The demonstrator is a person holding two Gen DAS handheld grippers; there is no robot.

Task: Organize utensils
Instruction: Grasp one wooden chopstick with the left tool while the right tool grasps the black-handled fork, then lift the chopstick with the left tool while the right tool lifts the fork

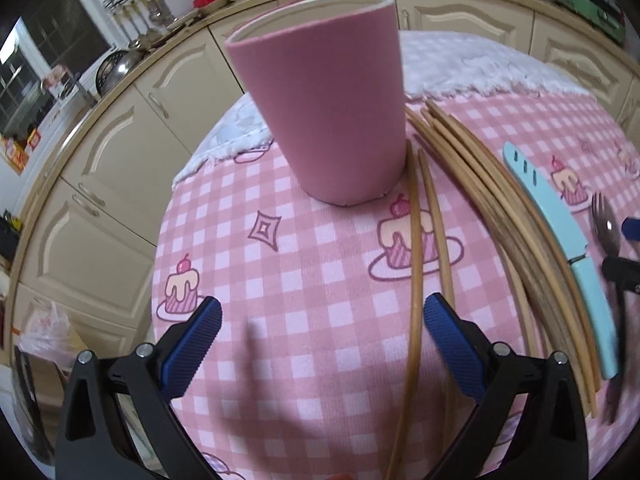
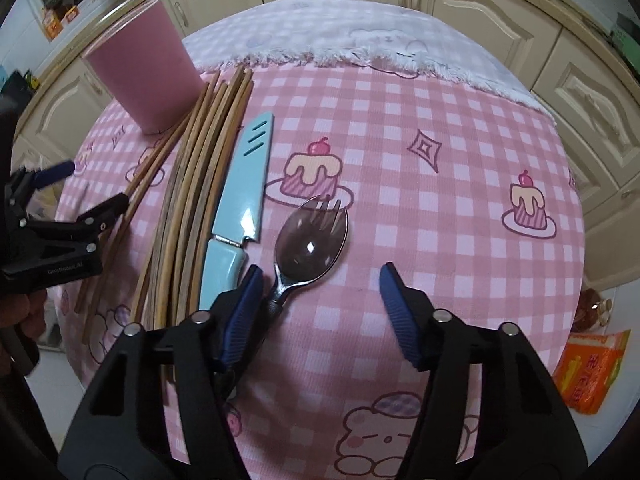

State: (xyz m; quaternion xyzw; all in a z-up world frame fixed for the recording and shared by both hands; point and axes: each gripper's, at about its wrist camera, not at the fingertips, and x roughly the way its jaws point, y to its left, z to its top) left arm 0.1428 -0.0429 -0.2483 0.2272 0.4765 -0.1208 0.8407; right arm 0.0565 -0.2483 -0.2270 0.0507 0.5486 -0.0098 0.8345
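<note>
Both grippers hung spread and empty: left gripper (image 1: 320,340) over one chopstick (image 1: 414,280), right gripper (image 2: 320,304) just right of the spoon (image 2: 310,244). Picking up looked underway; next, pinch a utensil and carry it to the far-left pink cup (image 1: 324,100)

Right tool (image 2: 320,300) gapes above spoon (image 2: 310,246) and fork (image 2: 330,208).

Bare checked cloth (image 2: 460,208) lies open right of the spoon (image 2: 310,246) and fork (image 2: 330,210). Left of them, the sheathed knife (image 2: 244,188) and chopstick bundle (image 2: 192,184) lie packed side by side, no gap. Pink cup (image 1: 324,112) stands upright at the chopstick tips, blocking that corner; open cloth left of it.
</note>
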